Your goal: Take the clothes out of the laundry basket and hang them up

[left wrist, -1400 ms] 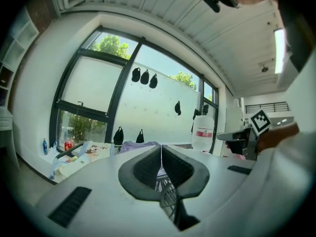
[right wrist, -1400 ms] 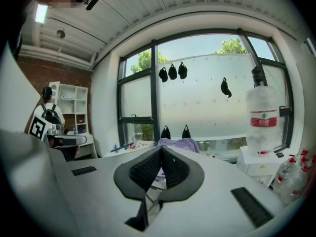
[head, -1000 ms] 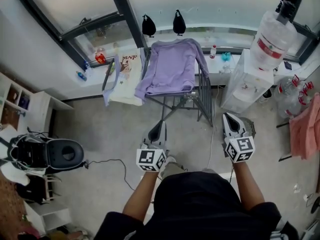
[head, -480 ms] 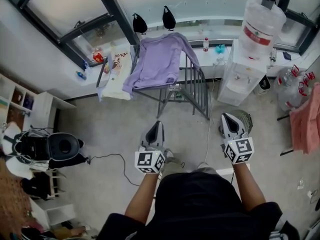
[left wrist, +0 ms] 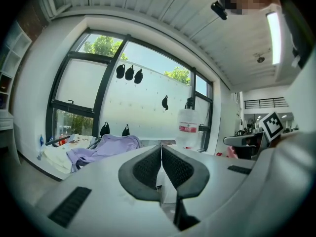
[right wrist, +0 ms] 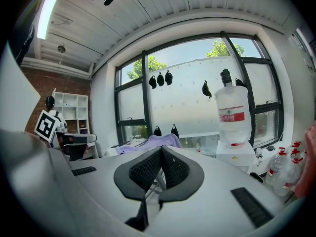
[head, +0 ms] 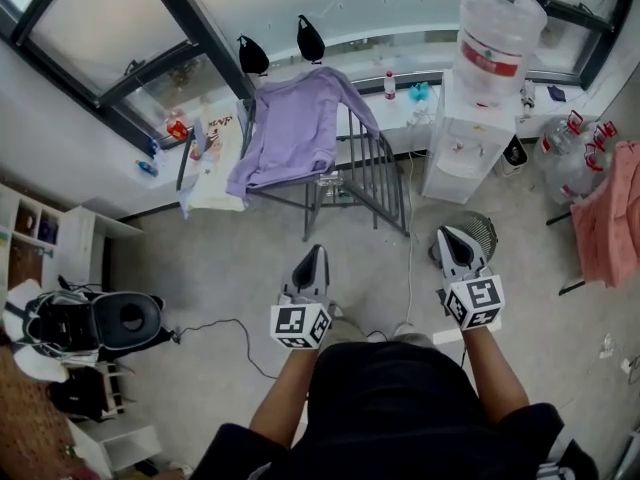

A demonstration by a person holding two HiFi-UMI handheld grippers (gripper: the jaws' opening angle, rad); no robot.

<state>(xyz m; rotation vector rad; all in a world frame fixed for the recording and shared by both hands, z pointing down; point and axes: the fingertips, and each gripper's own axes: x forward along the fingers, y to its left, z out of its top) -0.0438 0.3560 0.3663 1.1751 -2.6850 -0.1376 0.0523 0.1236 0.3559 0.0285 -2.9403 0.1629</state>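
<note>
**A:** Hanging on the drying rack by the window: lilac sweatshirt, white printed garment beside it.
**B:** Grippers?
**A:** Left gripper, right gripper both clenched, empty, well short of it. Whether more clothes remain, can't tell.

Purple top: I saw it spread over the top of the rack, one sleeve trailing down the right side.
Cream garment: printed, it lay just beside the purple top, on its left.
Drying rack: grey metal bars, it stood upright.
Pink cloth: it hung well apart, far right.
Basket: round and ribbed; I couldn't tell its contents.
</note>
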